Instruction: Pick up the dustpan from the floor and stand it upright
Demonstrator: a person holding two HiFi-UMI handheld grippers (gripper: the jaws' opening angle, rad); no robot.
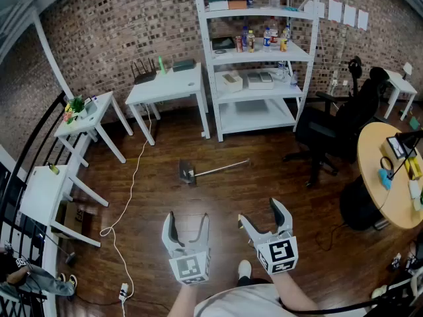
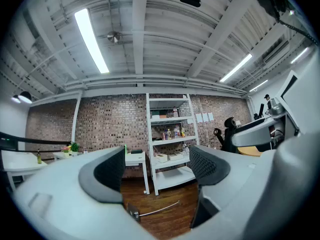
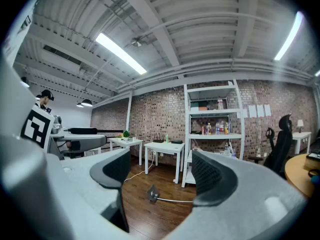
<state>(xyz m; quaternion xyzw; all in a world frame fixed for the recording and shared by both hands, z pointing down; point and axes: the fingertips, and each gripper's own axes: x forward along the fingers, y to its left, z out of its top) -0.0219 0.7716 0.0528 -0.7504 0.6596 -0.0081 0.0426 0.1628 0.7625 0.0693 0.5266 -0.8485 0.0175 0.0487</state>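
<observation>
The wood floor [image 1: 277, 177] is big and looks smooth. The dustpan [image 1: 211, 170] lies flat on it, well in front of both grippers, out in the open between the white shelf [image 1: 254, 58] and the person. A smooth floor could let the dustpan slide away when it is pushed or set on its end.

The shelf stands just behind the dustpan, and the black chair [image 1: 334, 127] is off to the right. The dustpan has a long thin handle [image 1: 225, 168]. If it swings up fast, the tip could bump the shelf or the chair.

A white cable [image 1: 135, 177] runs across the floor to the left. A foot could catch on it when the person steps closer.

The handle is thin, and the pan end [image 1: 188, 172] looks heavier. It could spin or slip in a loose pinch, and it could tip over once let go.

The left gripper [image 1: 188, 218] has its jaws apart with nothing in them. The right gripper [image 1: 261, 212] has its jaws very wide, with nothing in them. Neither touches the dustpan yet.
</observation>
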